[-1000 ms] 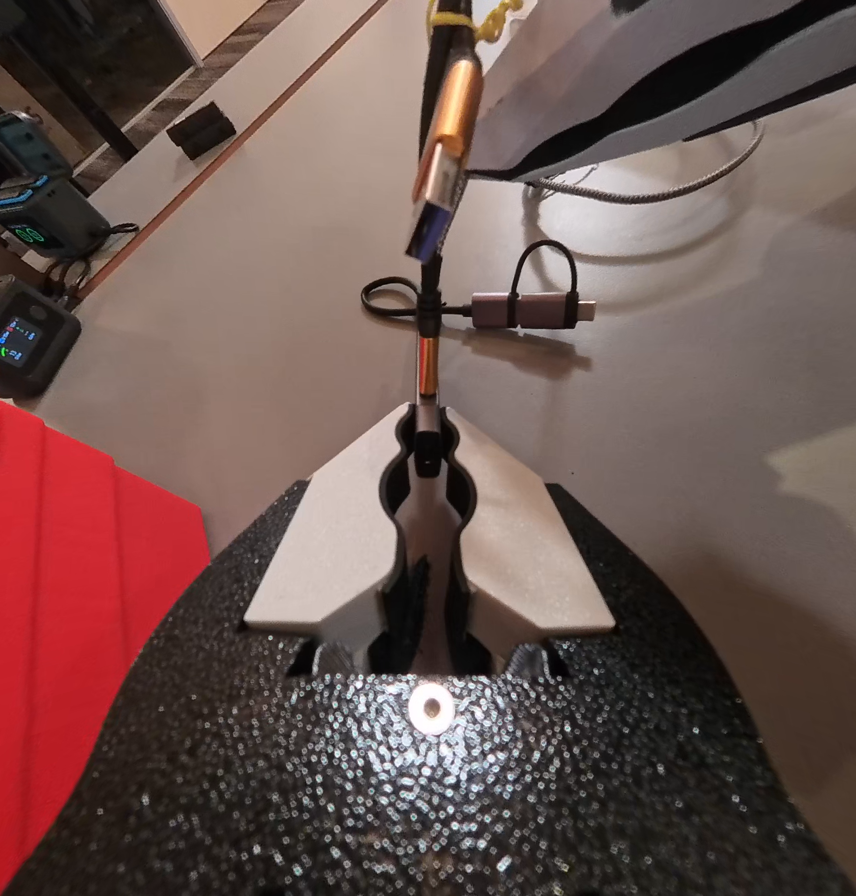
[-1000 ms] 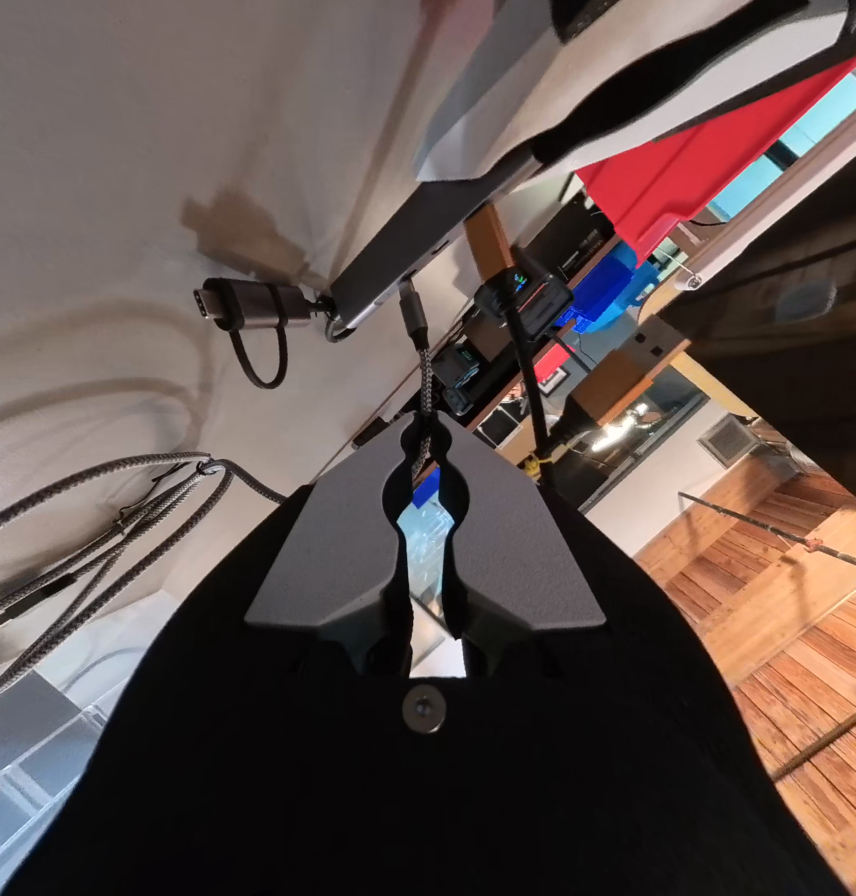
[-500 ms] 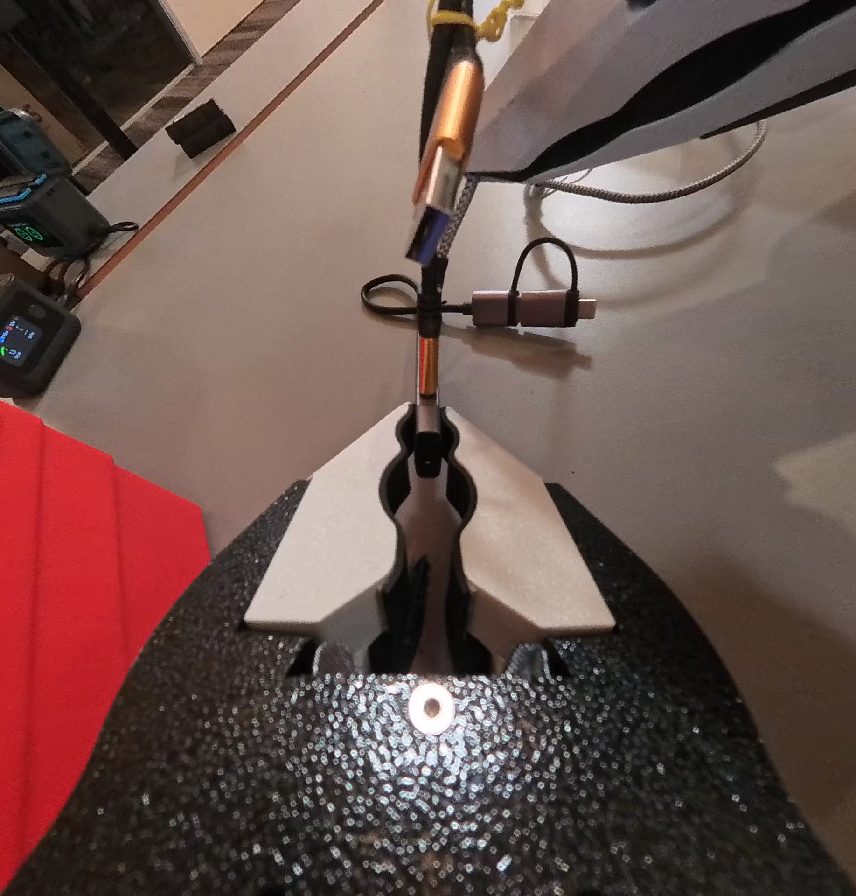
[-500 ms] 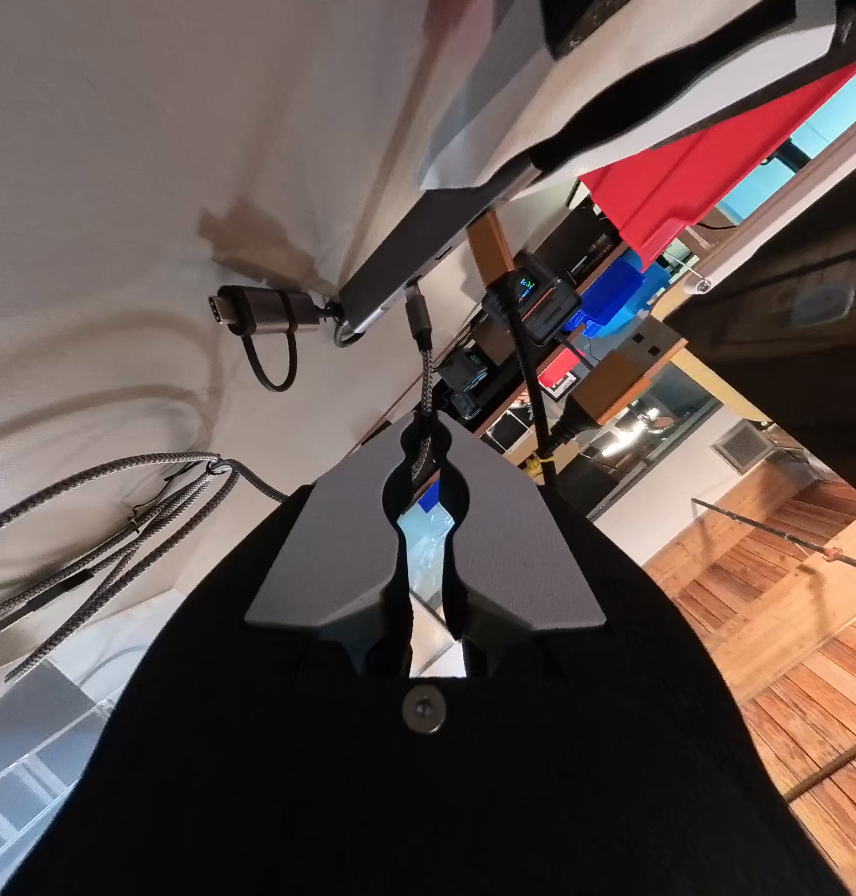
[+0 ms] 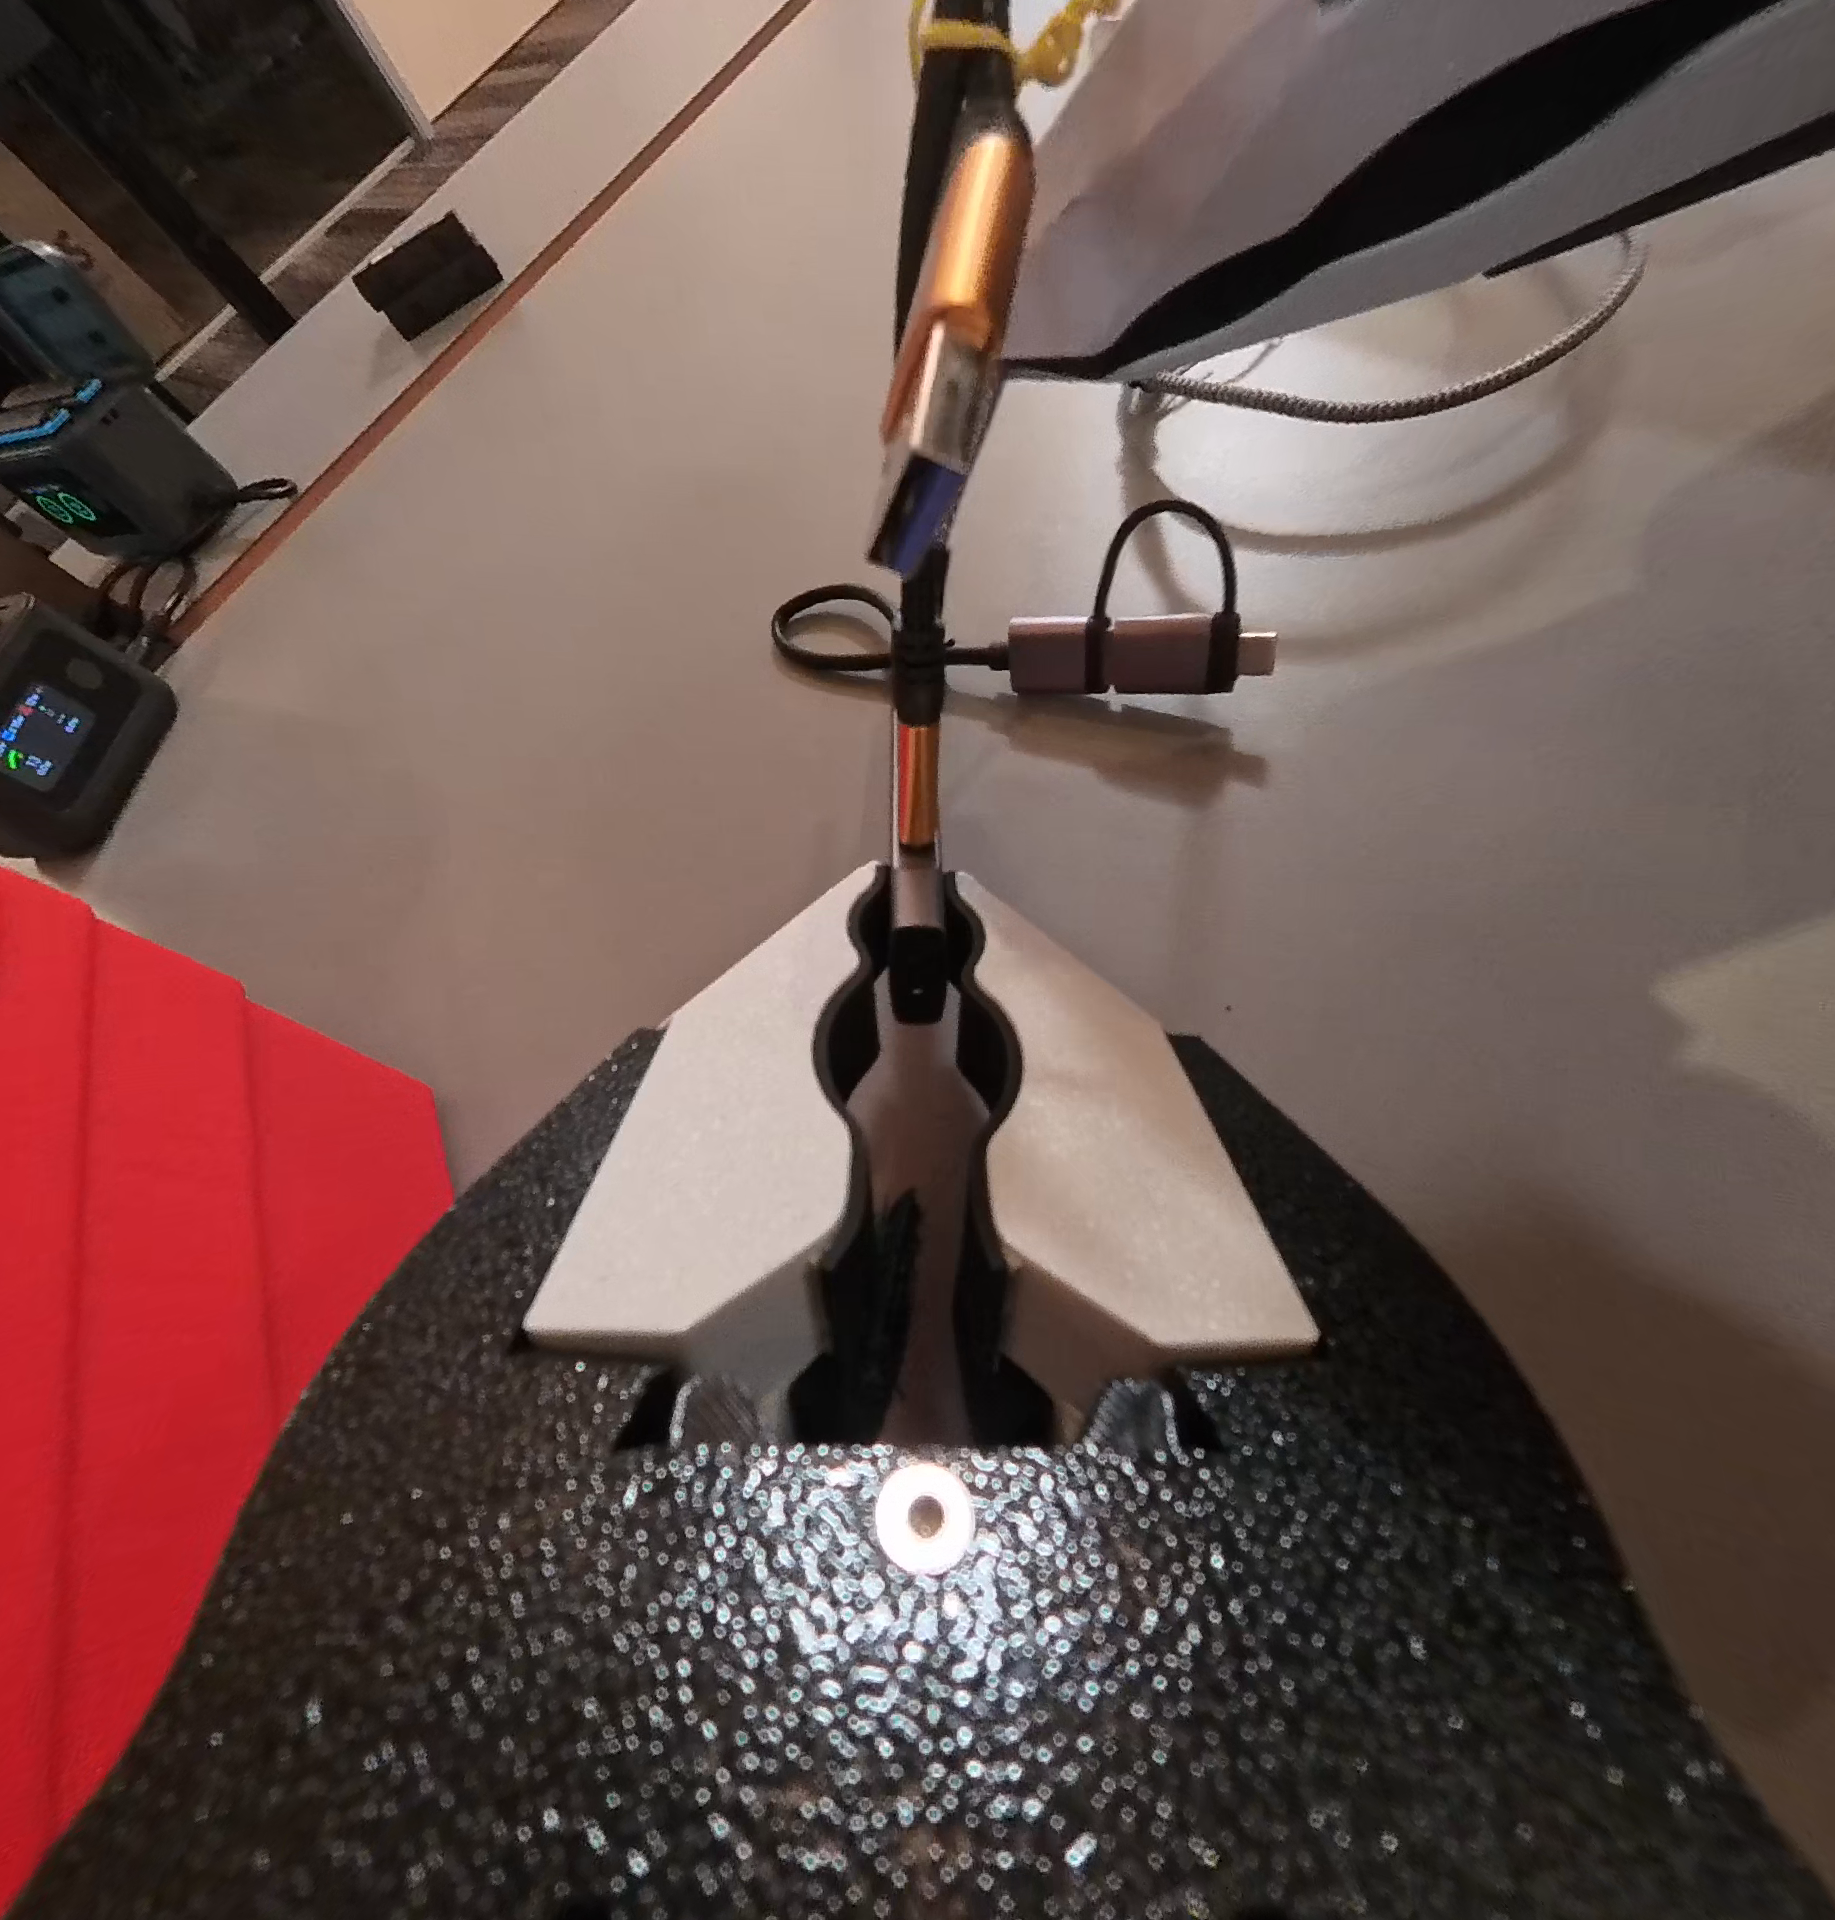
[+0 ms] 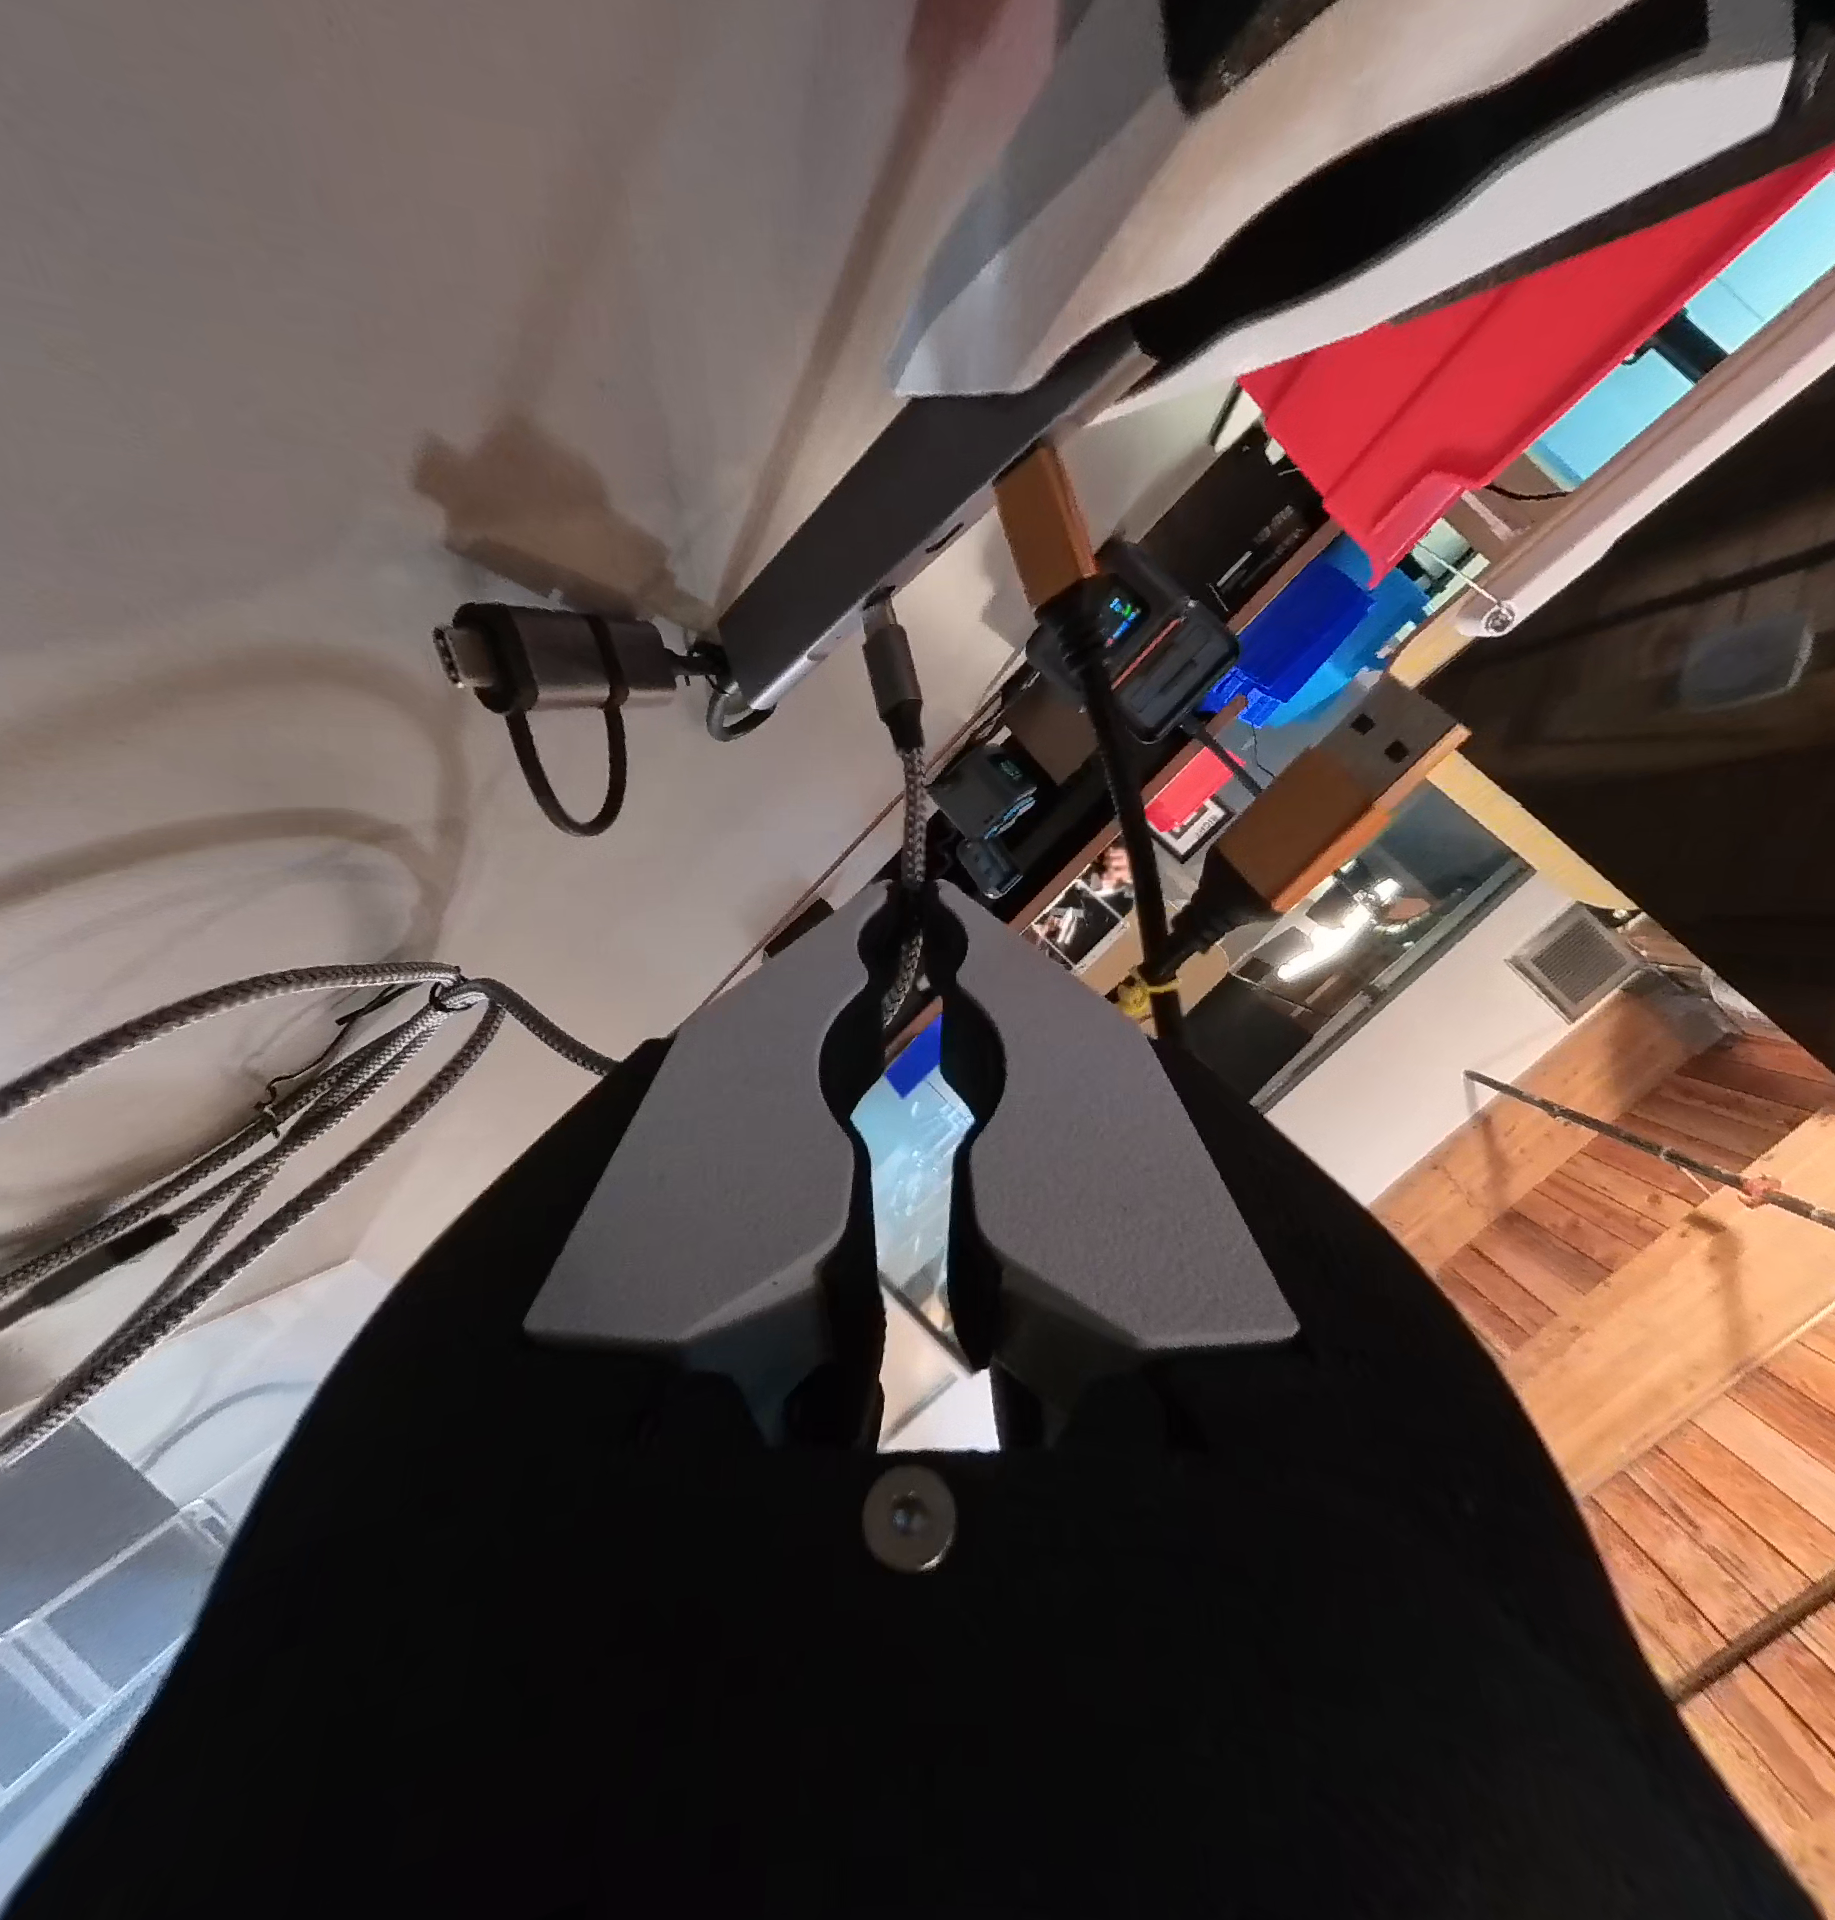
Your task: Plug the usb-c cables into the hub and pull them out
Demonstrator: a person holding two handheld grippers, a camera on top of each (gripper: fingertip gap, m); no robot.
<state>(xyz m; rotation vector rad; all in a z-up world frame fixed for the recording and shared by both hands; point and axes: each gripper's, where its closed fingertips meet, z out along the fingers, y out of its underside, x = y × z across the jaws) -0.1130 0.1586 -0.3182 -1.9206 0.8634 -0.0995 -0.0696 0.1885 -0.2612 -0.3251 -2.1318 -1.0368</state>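
The flat grey metal hub (image 6: 840, 582) is held up over the pale tabletop (image 6: 269, 312) by the left gripper (image 5: 918, 883), closed on its thin end, while the right gripper (image 6: 918, 904) pinches a grey braided usb-c cable (image 6: 908, 810) whose plug (image 6: 889, 665) points up at the hub's long edge.

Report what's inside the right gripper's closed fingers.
The right gripper pinches a braided grey cable at its tips; the plug reaches the hub. Whether the plug's tip sits in the port is hidden.

The left gripper (image 5: 918, 914) is clamped tight at its fingertips, and the right gripper (image 6: 918, 920) is likewise pinched closed, both raised above the table.
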